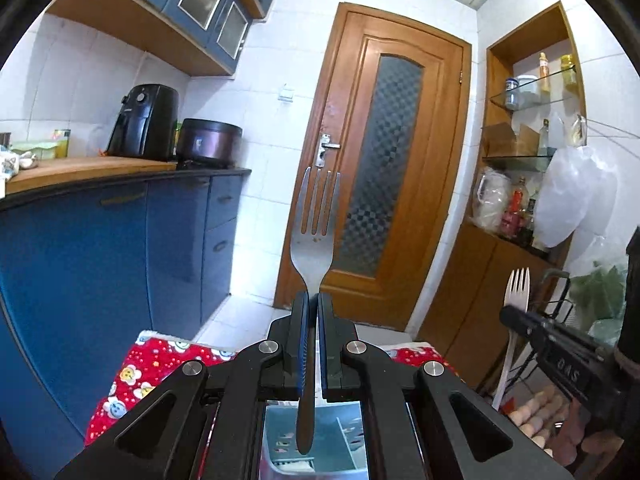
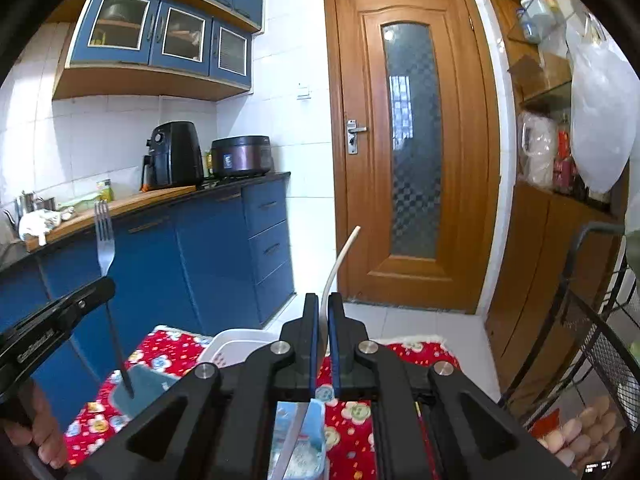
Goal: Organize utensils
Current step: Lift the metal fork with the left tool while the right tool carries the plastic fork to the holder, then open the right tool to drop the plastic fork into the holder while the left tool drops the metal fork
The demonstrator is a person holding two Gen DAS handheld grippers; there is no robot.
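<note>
My left gripper [image 1: 313, 300] is shut on a metal fork [image 1: 316, 220], which stands upright with its tines up and its dark handle hanging below the jaws. From the right wrist view the same left gripper [image 2: 100, 288] and metal fork [image 2: 105, 236] show at the left. My right gripper [image 2: 323, 300] is shut on a white plastic fork [image 2: 340, 260], seen edge-on and curving upward. In the left wrist view that right gripper [image 1: 516, 316] holds the plastic fork [image 1: 517, 292] tines up. A blue compartment box [image 1: 312, 440] lies below both grippers.
A red flowered cloth [image 2: 420, 356] covers the table, with a white basket [image 2: 236, 344] and a grey-blue tray [image 2: 148, 388] on it. Blue cabinets [image 1: 100, 260] run along the left, a wooden door [image 2: 412, 140] stands ahead, and a black wire rack [image 2: 592, 320] stands at the right.
</note>
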